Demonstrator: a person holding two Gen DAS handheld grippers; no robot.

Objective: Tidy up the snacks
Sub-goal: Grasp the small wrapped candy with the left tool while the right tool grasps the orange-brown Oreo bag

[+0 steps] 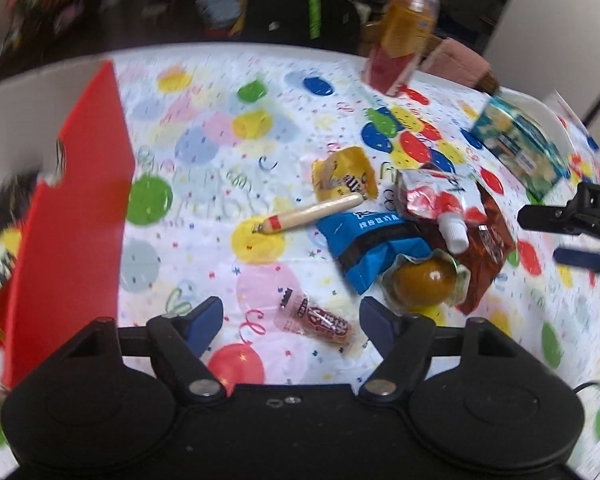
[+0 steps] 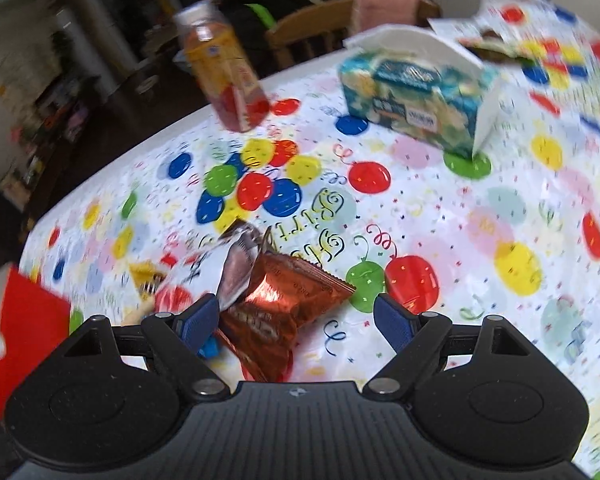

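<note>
While both grippers hang low over the balloon-print surface (image 1: 220,128) with jaws spread wide and nothing between them, the left gripper (image 1: 291,320) frames a small pink-and-red wrapped snack (image 1: 318,320) lying flat just ahead of its fingertips. The right gripper (image 2: 296,316) sits over a crumpled copper-red foil packet (image 2: 284,300), whose edge lies near the left fingertip. Beyond the wrapped snack, the snacks lie in a loose heap: a blue packet (image 1: 374,246), a round brown sweet in clear wrap (image 1: 424,280), a spouted pouch with a white cap (image 1: 440,204) and a yellow packet (image 1: 344,174), with a pencil-shaped stick (image 1: 312,214) beside them. A red box (image 1: 72,216) stands at the left. Farther off stand an orange drink bottle (image 2: 224,68) and a teal tissue box (image 2: 416,96).
</note>
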